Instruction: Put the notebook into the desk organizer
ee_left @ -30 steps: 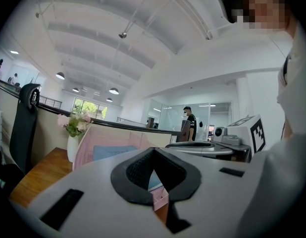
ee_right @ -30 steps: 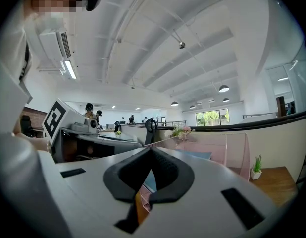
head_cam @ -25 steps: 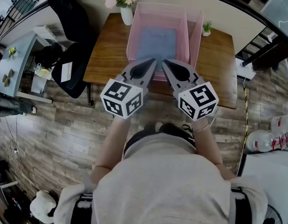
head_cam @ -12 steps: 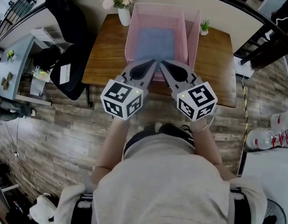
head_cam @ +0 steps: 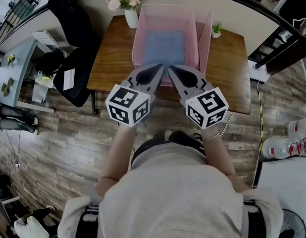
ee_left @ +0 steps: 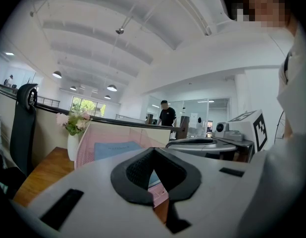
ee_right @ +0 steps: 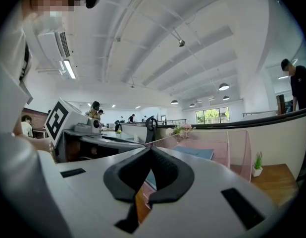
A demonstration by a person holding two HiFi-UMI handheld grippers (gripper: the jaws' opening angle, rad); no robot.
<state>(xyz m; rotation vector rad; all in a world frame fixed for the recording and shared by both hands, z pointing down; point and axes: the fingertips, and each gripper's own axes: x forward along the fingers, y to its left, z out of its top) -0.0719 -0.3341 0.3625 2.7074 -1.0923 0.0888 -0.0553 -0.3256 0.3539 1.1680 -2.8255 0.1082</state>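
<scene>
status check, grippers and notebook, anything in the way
Left gripper and right gripper both shut, empty. Blue notebook lies flat inside pink organizer. Vase and small plant stand beside it, not in the way.

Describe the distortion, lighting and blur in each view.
Head view: strong fisheye, so the dark railing bows in an arc; the light is soft and even, and the desk organizer is sharp. Left gripper view: black corners, the near body of the left gripper is soft, and a mosaic patch sits top right. Right gripper view: the same dark corners, with a ceiling lamp and windows blown bright.
</scene>
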